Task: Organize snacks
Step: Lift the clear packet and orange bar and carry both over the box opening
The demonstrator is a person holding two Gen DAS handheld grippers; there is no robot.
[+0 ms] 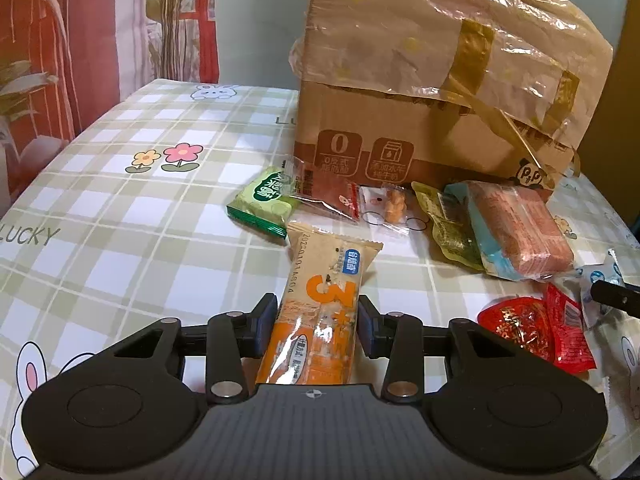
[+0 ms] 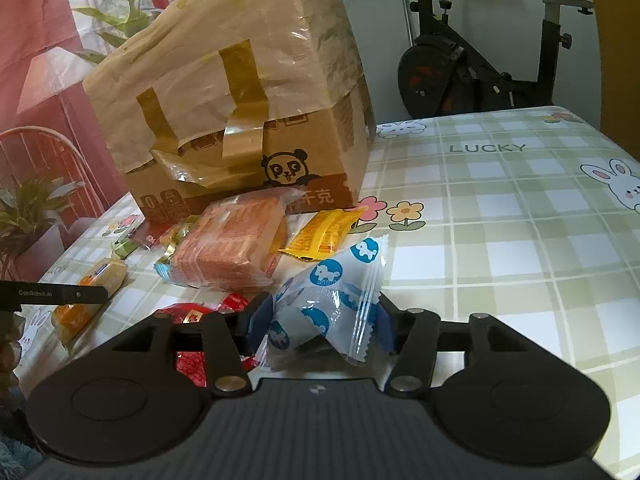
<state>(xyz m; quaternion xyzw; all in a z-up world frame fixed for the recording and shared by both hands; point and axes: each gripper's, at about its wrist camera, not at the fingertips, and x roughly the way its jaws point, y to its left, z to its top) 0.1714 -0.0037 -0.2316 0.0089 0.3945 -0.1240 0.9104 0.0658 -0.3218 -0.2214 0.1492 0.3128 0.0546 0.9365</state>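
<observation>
Both tongs are at the pick-up step of sorting the snacks. The left tongs (image 1: 318, 322) have their pads pressed on either side of the long orange snack bar (image 1: 320, 312), which lies on the checked worktop (image 1: 120, 220) in front of the taped cardboard box (image 1: 420, 112). The right tongs (image 2: 320, 324) straddle a white pouch with blue dog prints (image 2: 332, 300), its wrapper bunched between them, though whether they truly grip it I cannot tell. Next, probably, each packet must be lifted clear of the neighbouring pink wafer pack (image 2: 236, 248) and red packet (image 1: 532, 328), then carried to its place
</observation>
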